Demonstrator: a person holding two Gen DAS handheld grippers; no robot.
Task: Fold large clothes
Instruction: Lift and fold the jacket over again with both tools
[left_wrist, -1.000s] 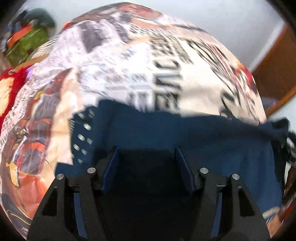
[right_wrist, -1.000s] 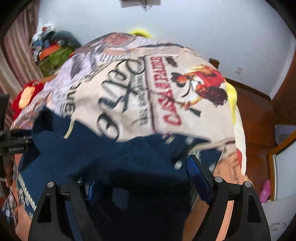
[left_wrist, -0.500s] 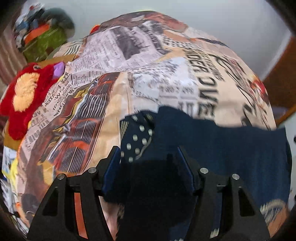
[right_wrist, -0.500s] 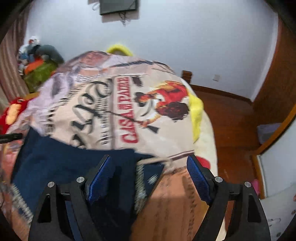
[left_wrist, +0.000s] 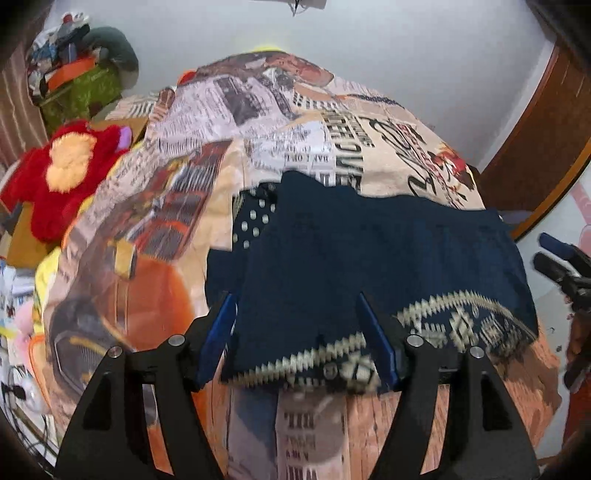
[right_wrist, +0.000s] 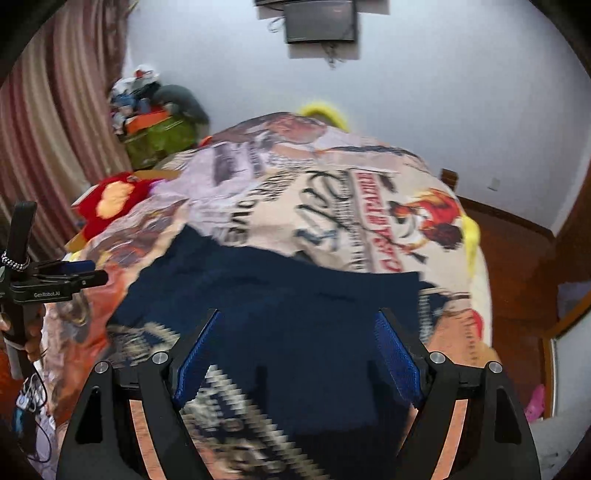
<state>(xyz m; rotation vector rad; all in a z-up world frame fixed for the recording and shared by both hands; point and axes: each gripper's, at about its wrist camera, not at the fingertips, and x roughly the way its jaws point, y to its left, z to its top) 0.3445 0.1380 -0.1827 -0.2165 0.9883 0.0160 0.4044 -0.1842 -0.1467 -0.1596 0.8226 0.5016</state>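
On the newspaper-print patchwork bedspread (left_wrist: 229, 122) the navy knitted garment with a pale zigzag hem band (left_wrist: 369, 254) lies folded over once, needing further folds, while above its near edge the left gripper (left_wrist: 295, 339), jaws just widened, and right gripper (right_wrist: 295, 354) gape empty.

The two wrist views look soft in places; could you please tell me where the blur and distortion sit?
Left wrist: fisheye bends the room edges; garment hem smeared, claw sharp. Right wrist: same bending; garment's patterned hem smeared, bedspread lettering soft, claw crisp.
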